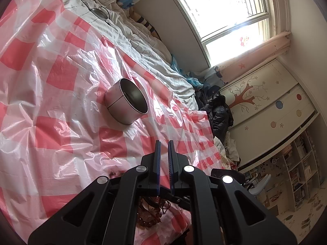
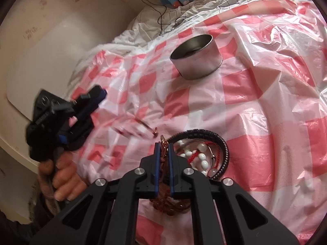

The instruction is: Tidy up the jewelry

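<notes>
**A:** What carries everything?

**B:** A bed covered by a crinkled pink-and-white checked plastic sheet (image 2: 255,106). At its far edge the white quilted bedding (image 1: 143,47) shows, with a thin black cable (image 2: 159,14) lying across it.

**A:** And the biggest thing on the sheet?

**B:** A round, open, silver metal tin (image 2: 197,58), standing upright toward the far side of the sheet, well apart from the jewelry. Whether anything lies inside, I cannot tell.

**A:** Where is the jewelry?

**B:** In a heap at the near edge of the sheet, right at the right gripper. There is a black braided cord bracelet (image 2: 221,145) curling round a strand of white beads (image 2: 201,159) with a red cord (image 2: 194,154) running through them. Reddish-brown beads (image 1: 148,218) lie partly hidden under the gripper bodies.

**A:** The right gripper?

**B:** The right gripper (image 2: 163,148) has its blue-padded jaws pinched in close on a thin brown cord with a coppery clasp (image 2: 162,143) that rises between the fingertips.

**A:** The left one?

**B:** The left gripper (image 1: 164,146) is closed with nothing between its jaws, pointing over the sheet toward the tin. From the right wrist camera it appears blurred near the left edge of the sheet, held by a hand (image 2: 61,175).
</notes>
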Tool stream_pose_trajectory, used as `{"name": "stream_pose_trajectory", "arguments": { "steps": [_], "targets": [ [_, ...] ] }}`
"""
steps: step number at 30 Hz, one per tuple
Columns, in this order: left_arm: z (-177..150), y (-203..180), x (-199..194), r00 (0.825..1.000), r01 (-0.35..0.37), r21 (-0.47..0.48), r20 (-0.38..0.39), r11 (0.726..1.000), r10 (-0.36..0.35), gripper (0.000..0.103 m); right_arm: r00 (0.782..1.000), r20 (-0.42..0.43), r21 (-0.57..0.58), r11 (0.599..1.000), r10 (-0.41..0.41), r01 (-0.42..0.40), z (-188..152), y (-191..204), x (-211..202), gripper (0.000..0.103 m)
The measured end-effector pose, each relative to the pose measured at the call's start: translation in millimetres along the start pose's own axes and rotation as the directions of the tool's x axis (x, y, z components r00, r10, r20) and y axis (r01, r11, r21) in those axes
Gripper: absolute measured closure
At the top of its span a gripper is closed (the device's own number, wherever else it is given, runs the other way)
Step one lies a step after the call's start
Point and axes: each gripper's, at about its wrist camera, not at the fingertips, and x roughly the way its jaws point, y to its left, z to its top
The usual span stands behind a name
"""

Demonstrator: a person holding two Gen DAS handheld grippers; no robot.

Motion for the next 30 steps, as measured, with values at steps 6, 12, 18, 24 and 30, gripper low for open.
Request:
{"name": "stream_pose_trajectory", "arguments": {
  "steps": [6, 12, 18, 24, 30],
  "targets": [
    [-1.1, 0.0, 2.2, 1.0, -0.011, 0.005, -0.006, 1.0, 0.011, 0.097, 0.976, 0.114, 0.061, 0.979, 0.187, -0.195, 8.5, -7.7, -24.8, 0.096],
    [-11.5, 8.7, 27.9, 0.969, -0.205, 0.045, -0.13, 0.978, 0.21, 0.097, 0.944, 0.184, 0.094, 0.952, 0.272, -0.293, 15.1, -13.4, -36.4, 0.096],
    [-28.5, -0.1, 55.7, 0.883, -0.386, 0.251, -0.178, 0.888, 0.434, 0.085, 0.936, 0.197, 0.124, 0.939, 0.292, -0.32, 15.8, -19.2, -41.3, 0.096],
    [-40.1, -3.0, 69.4, 0.838, -0.416, 0.351, -0.209, 0.839, 0.503, 0.077, 0.934, 0.197, 0.127, 0.937, 0.297, -0.325, 14.2, -20.1, -43.3, 0.096],
    [-41.0, -12.8, 61.6, 0.816, -0.475, 0.414, -0.124, 0.777, 0.565, 0.103, 0.927, 0.216, 0.144, 0.929, 0.307, -0.342, 13.4, -24.4, -46.2, 0.096]
  ]
}}
